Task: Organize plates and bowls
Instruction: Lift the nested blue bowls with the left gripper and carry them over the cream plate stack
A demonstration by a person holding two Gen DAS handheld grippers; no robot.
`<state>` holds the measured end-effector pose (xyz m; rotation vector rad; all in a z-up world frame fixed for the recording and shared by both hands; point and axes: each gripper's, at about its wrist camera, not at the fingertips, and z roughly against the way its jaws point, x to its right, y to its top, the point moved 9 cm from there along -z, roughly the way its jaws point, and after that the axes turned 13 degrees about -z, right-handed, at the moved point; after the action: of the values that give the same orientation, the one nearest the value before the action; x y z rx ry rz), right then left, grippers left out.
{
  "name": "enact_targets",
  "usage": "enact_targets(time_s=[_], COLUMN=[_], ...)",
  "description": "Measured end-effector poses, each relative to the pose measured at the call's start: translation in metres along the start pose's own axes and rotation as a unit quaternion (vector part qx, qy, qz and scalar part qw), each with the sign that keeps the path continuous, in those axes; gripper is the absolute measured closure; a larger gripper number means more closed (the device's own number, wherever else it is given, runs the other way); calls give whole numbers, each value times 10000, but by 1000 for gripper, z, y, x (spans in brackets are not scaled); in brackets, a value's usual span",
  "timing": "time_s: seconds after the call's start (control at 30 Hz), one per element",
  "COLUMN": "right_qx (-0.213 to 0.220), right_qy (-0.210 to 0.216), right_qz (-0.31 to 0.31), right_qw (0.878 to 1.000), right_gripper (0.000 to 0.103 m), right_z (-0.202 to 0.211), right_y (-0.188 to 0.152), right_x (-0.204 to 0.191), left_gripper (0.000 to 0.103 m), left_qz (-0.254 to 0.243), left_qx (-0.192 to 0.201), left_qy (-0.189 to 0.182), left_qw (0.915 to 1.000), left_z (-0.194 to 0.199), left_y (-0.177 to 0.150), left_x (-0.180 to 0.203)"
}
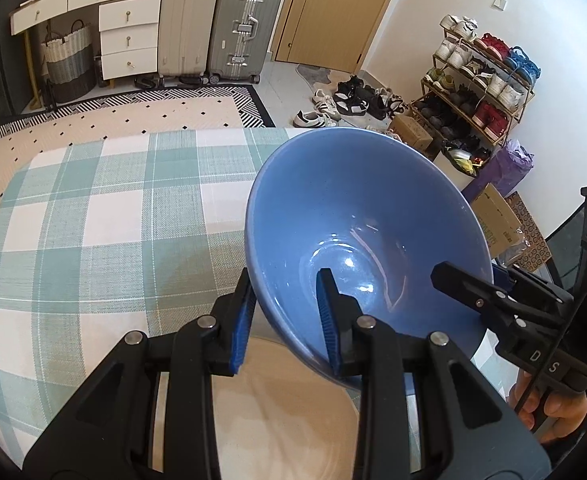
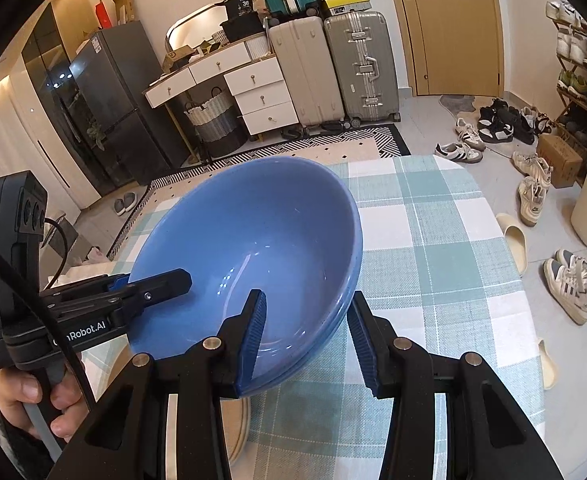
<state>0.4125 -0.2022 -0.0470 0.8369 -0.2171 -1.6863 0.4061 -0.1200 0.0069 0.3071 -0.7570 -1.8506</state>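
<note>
Both grippers straddle the blue bowl's (image 1: pixel 357 216) rim, left gripper (image 1: pixel 287 322) and right gripper (image 2: pixel 305 336) looking half-open, not pinching. Probably mid-stacking; next needs squeezing then lifting level

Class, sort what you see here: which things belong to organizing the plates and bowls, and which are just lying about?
Job in hand: blue bowl, beige plate, left gripper, right gripper.

Lying about: suitcases, shoe rack, loose shoes, woven basket.
</note>
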Motion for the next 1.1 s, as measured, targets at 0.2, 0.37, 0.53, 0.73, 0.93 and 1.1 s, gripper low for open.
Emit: enact_targets(time_s=[0.2,0.37,0.53,0.73,0.93,1.1], right_qx=[95,167,223,281,341,359], right_qy=[61,101,140,185,231,282], right_qz=[55,106,161,211,270,319], right_qw=[9999,9998,9995,9992,9988,9984], right_gripper=[60,59,60,60,60,59], right_z=[18,33,47,64,79,89], right_y=[-2,-4,-7,-11,-16,-23], right_x=[-11,-21,-32,-42,-53,-62], left_gripper=[76,76,76,76,76,76], left_qz=[-44,-51,-57,-72,-72,-66], left_qx=[102,183,262,345,413,472], left_qy=[77,110,156,201,261,316], left_qw=[9999,9998,9995,9992,9988,9984], left_z=[25,45,65,90,114,137], left_y=[-1,-3,-6,-11,-16,-26], left_x=[7,10,13,18,23,26])
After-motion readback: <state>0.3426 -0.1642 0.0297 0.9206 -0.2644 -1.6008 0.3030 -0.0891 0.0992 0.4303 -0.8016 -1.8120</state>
